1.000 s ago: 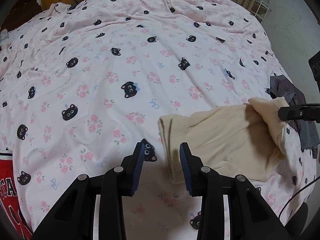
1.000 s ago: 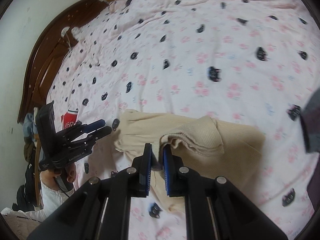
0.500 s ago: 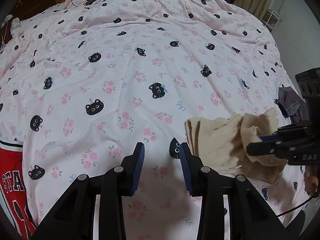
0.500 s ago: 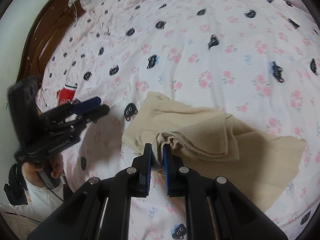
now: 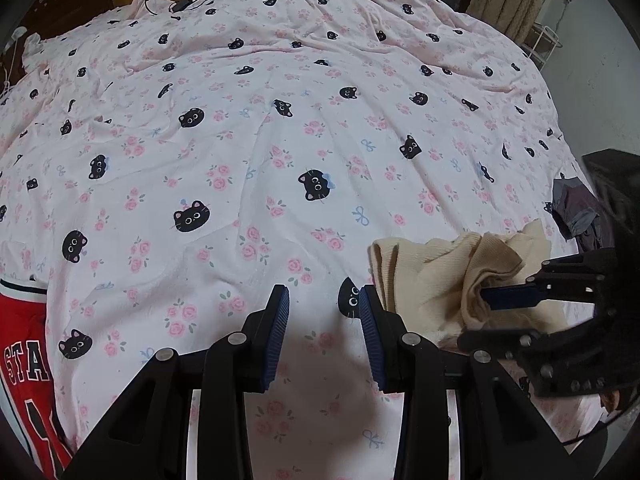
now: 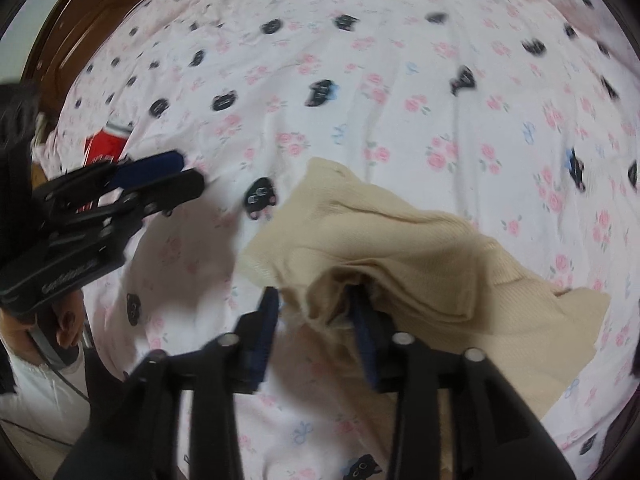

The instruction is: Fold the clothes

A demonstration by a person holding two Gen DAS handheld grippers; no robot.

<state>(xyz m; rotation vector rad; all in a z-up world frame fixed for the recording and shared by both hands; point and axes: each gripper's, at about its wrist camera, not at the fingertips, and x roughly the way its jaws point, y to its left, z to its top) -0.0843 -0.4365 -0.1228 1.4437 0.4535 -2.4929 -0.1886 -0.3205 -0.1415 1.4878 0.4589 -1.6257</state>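
Note:
A beige knit garment (image 6: 432,256) lies partly folded on the pink cat-print bedspread (image 5: 280,128); in the left wrist view the garment (image 5: 436,276) is bunched at the right. My right gripper (image 6: 316,300) is open, its jaws spread, with a fold of the garment draped between them and over the right finger. It also shows from the side in the left wrist view (image 5: 508,296). My left gripper (image 5: 323,300) is open and empty, just left of the garment's edge; it also shows in the right wrist view (image 6: 172,176).
A red jersey (image 5: 24,368) with white letters lies at the bed's left edge. A dark grey garment (image 5: 576,212) lies at the right edge. A wooden headboard (image 6: 72,32) stands at the far left.
My right gripper has opened and let go of the beige fold it was pinching. My left gripper has drawn back to the left, off the garment.

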